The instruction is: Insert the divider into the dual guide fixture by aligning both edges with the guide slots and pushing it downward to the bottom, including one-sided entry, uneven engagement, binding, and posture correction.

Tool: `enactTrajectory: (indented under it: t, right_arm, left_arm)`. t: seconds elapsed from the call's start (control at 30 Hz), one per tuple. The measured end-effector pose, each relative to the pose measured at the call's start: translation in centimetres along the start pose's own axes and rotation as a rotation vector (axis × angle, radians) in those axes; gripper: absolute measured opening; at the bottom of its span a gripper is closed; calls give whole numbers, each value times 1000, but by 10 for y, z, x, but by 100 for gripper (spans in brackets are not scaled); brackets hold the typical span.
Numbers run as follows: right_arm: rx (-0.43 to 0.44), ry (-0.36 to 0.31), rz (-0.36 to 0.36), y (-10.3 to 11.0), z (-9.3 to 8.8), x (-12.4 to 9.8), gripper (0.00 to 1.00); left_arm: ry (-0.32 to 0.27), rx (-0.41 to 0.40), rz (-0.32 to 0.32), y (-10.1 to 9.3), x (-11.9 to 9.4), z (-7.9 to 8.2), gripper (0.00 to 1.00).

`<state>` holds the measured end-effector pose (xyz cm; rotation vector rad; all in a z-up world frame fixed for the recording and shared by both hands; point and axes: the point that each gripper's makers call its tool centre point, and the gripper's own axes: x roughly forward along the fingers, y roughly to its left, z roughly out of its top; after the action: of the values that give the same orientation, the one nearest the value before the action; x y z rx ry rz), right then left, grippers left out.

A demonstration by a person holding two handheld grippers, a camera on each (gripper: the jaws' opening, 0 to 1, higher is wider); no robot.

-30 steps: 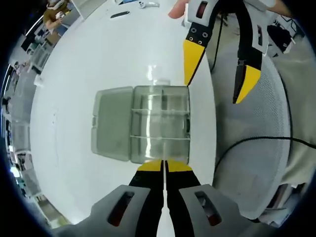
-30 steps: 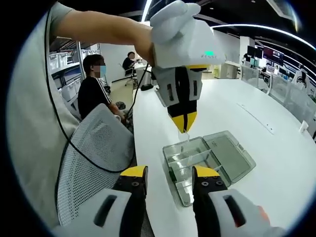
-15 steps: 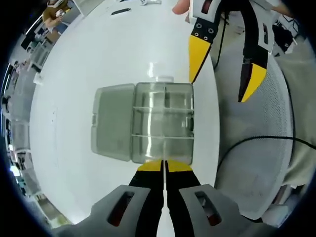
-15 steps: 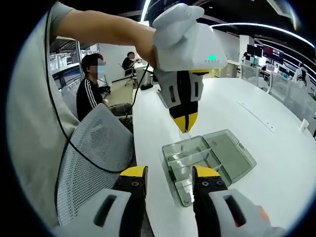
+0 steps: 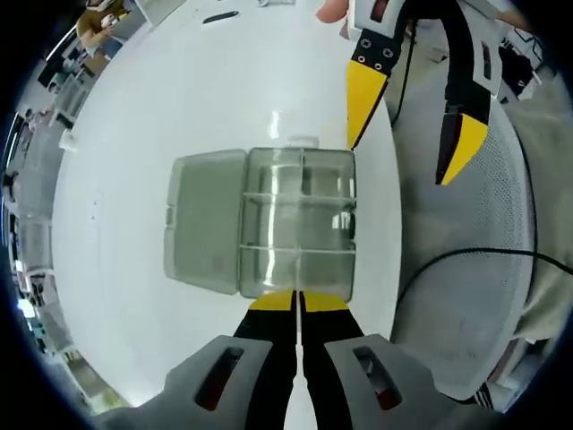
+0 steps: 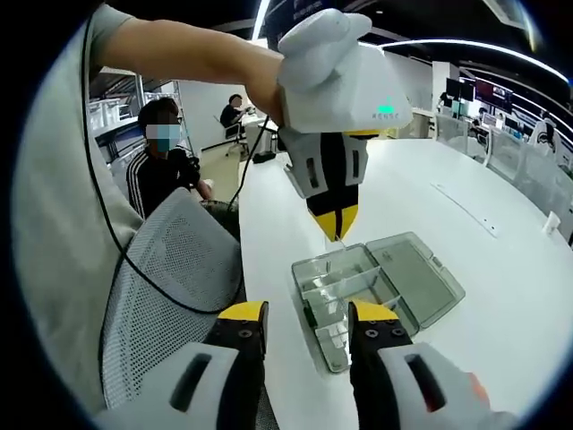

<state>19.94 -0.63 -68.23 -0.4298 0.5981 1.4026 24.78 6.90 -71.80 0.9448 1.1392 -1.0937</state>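
Observation:
A clear plastic compartment box [image 5: 295, 219] lies on the white table [image 5: 161, 107], its lid [image 5: 204, 219] folded open to one side. My left gripper [image 5: 297, 301] hovers straight above the box, jaws shut on a thin clear divider that shows only faintly, edge-on. In the right gripper view the left gripper [image 6: 334, 224] hangs tips-down over the box [image 6: 345, 300], with the lid [image 6: 416, 273] beyond it. My right gripper [image 6: 307, 315] stands open and holds nothing, at the table edge beside the box. It enters the left gripper view as the right gripper [image 5: 407, 134].
A grey mesh chair [image 6: 170, 287] stands against the table edge beside the box, with a black cable [image 5: 466, 255] draped over it. A seated person in a black jacket [image 6: 166, 170] is farther back. Small items [image 5: 219, 16] lie at the far side of the table.
The left gripper has risen slightly above the box, still shut. The right gripper stays open and has barely moved. The box has not moved.

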Motion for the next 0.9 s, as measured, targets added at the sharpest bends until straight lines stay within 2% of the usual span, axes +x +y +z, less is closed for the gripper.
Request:
enactTrajectory:
  t: [0.9]
  right_arm:
    - [13,0,-2,-4,-3,-1,32]
  left_arm:
    - [21,-6,-8,2,10,0,0]
